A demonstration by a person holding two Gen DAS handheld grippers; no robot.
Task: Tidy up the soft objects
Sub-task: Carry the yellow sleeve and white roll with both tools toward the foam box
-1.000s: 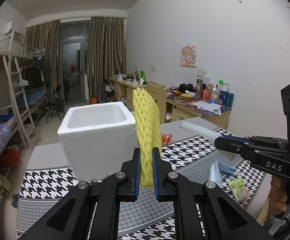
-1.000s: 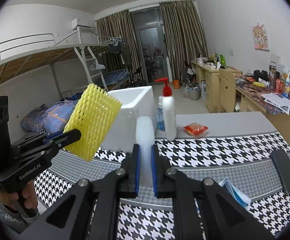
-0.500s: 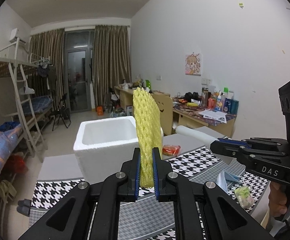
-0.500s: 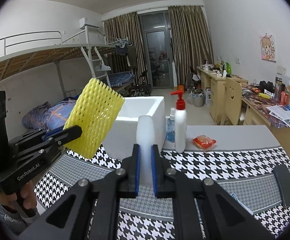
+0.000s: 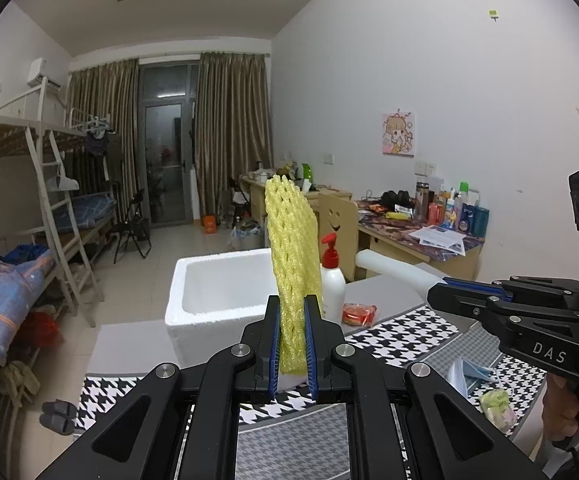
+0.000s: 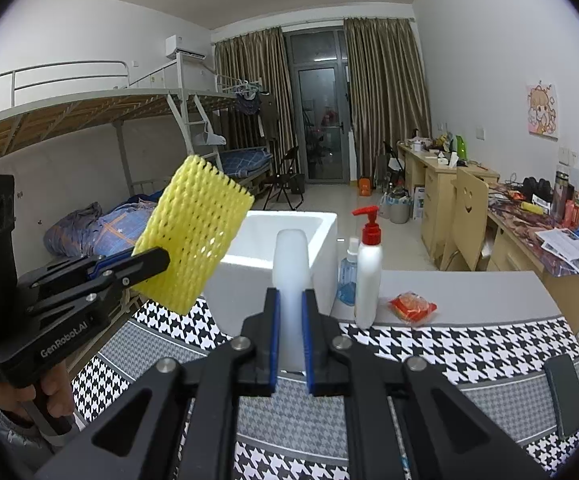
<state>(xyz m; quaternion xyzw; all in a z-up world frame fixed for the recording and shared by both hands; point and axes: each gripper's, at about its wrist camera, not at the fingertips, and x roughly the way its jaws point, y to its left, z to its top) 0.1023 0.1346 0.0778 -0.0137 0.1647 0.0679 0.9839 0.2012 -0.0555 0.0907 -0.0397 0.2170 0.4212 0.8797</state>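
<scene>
While the yellow foam net (image 5: 292,264) stands upright between the blue pads of the left gripper (image 5: 292,346), it is held in the air in front of the white foam box (image 5: 217,300), which serves as landmark. Left gripper state: jaws clamped on the lower end of the net, which is squeezed flat there. From the right wrist view the same net (image 6: 195,236) shows its broad meshed face, tilted, to the left of the box (image 6: 281,240) and partly overlapping its left edge.

Right gripper (image 6: 289,338): jaws pressed onto a white foam piece (image 6: 290,280), a translucent white roll or sheet that rises straight up in front of the box. In the left wrist view this piece (image 5: 393,270) juts from the right gripper (image 5: 439,292) to the right of the box.

Box: open top up, on the table (image 6: 469,292); whether anything lies inside cannot be told.

Just right of the box: a white pump bottle with red head (image 6: 368,268), a small blue spray bottle (image 6: 347,276) between it and the box. Further right, a red-orange packet (image 6: 411,306) lies on the bare grey table. A houndstooth mat (image 6: 449,348) covers the near side of the table, in front of the box. A dark flat object (image 6: 565,396) lies on the mat, far right.
</scene>
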